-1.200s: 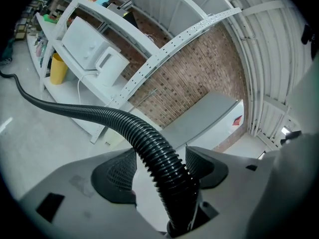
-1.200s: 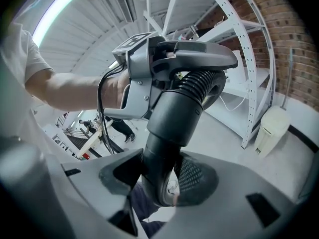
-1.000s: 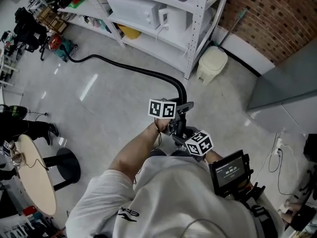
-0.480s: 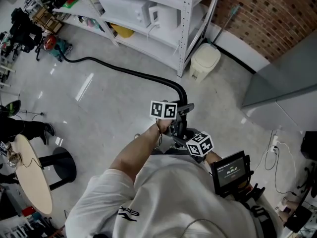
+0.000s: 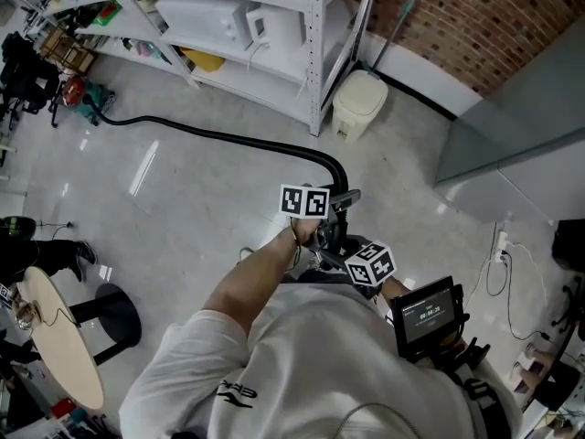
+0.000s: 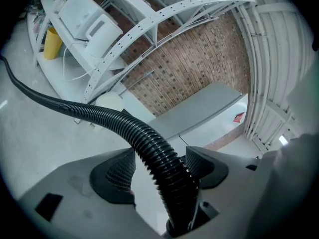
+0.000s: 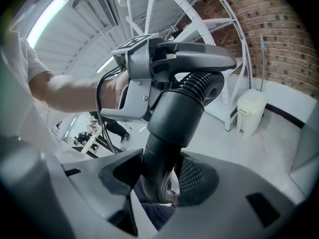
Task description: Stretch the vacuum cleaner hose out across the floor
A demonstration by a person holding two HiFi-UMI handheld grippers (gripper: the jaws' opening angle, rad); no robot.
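Observation:
A black ribbed vacuum hose (image 5: 228, 138) runs over the pale floor from a red and green machine (image 5: 80, 96) at the far left to my two grippers in the middle. It rises in a bend (image 5: 334, 170) just in front of them. My left gripper (image 5: 327, 216), under its marker cube, is shut on the ribbed hose (image 6: 149, 143), which passes between both pads (image 6: 118, 169). My right gripper (image 5: 334, 245) sits just behind it. It is shut on the smooth dark handle tube (image 7: 172, 123) at the hose's end. A grey handle piece (image 7: 192, 54) tops that tube.
White shelving (image 5: 311, 53) with a microwave (image 5: 206, 18) stands along the top. A cream waste bin (image 5: 358, 103) sits by the brick wall (image 5: 475, 16). A grey cabinet (image 5: 521, 144) and loose cables (image 5: 498, 268) are on the right. A round table (image 5: 59, 337) and stool (image 5: 114, 314) stand lower left.
The shelving, bin and machine have slid up and left in the head view as I back away. The hose now lies straighter across the floor. Both grips are unchanged.

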